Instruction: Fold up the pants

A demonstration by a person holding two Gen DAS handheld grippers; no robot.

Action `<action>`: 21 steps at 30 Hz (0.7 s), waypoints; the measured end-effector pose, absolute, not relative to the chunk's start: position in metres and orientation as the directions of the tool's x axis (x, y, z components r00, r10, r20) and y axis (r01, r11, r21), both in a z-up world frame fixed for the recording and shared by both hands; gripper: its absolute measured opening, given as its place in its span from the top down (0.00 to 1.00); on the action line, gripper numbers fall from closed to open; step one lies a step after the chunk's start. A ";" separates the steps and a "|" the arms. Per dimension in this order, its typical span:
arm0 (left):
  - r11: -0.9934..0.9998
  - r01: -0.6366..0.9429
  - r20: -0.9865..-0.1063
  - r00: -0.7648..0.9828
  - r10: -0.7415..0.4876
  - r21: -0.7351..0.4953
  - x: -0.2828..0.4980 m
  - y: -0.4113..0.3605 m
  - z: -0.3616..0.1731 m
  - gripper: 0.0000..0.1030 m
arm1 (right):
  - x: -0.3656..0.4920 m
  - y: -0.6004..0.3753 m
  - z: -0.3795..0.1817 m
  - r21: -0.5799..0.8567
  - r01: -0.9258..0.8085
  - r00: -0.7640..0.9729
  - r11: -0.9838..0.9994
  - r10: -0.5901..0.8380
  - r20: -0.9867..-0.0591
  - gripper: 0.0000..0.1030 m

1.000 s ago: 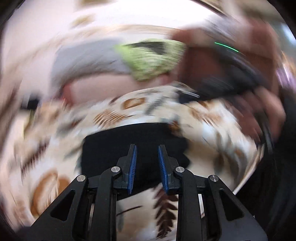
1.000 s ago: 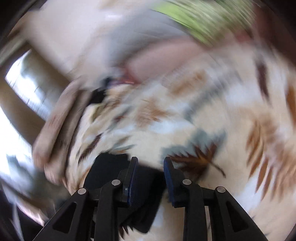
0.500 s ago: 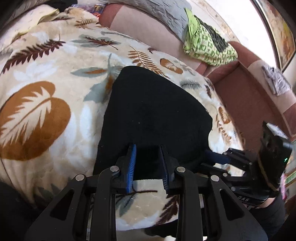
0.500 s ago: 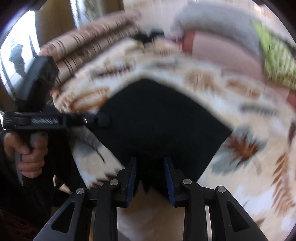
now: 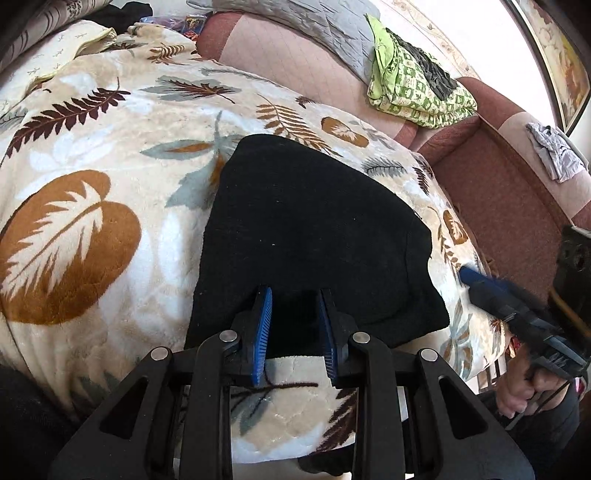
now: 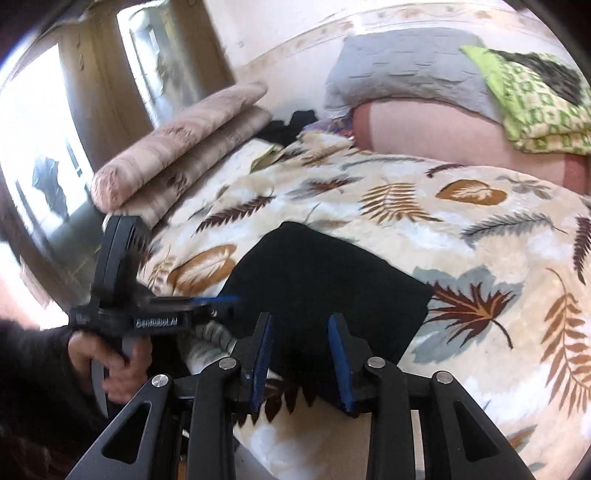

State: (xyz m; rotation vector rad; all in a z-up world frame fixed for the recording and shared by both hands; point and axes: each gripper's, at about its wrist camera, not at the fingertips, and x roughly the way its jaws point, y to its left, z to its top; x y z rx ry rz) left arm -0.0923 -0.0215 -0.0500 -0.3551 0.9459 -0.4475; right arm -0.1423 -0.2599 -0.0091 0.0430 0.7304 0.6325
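Note:
Black pants [image 5: 314, 229] lie folded into a flat, compact shape on a leaf-patterned blanket [image 5: 110, 147]. My left gripper [image 5: 295, 299] hovers at the near edge of the pants, its blue pads apart, with the cloth lying flat below the gap. In the right wrist view the pants [image 6: 325, 273] fill the middle, and my right gripper [image 6: 301, 321] stands open over their near edge, pinching nothing. Blurred, the left gripper [image 6: 225, 298] shows at the left edge of the pants, with a hand [image 6: 110, 354] on its handle. The right gripper [image 5: 469, 275] sits just off the pants' right corner.
A pink sofa back [image 5: 295, 55] carries a grey quilt [image 5: 295, 22] and a green patterned cloth [image 5: 417, 88]. Striped cushions [image 6: 177, 140] lie at the blanket's far left. A grey garment [image 5: 557, 155] rests on the sofa arm. The blanket [image 6: 443, 229] drops off at its near edge.
A second ago both views were smeared by fast swinging. The left view has since settled over the pants' near edge. The right gripper has pulled a little away from the pants' right corner.

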 end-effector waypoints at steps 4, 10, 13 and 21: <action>0.854 0.185 -0.690 0.519 -0.505 -0.486 -0.089 -0.023 -0.051 0.77 | -0.126 -0.228 -0.053 0.110 -0.516 0.472 0.850 0.388 -0.791 0.71; 0.850 0.189 -0.682 0.525 -0.510 -0.491 -0.087 -0.023 -0.051 0.77 | -0.131 -0.234 -0.036 0.098 -0.510 0.512 0.855 0.392 -0.764 0.71; 0.850 0.190 -0.682 0.524 -0.510 -0.491 -0.086 -0.022 -0.051 0.77 | -0.136 -0.235 -0.022 0.117 -0.530 0.555 0.840 0.448 -0.701 0.70; 0.852 0.294 -0.653 0.549 -0.521 -0.433 -0.068 -0.019 -0.010 0.52 | -0.124 -0.234 -0.029 0.096 -0.482 0.546 0.871 0.385 -0.744 0.66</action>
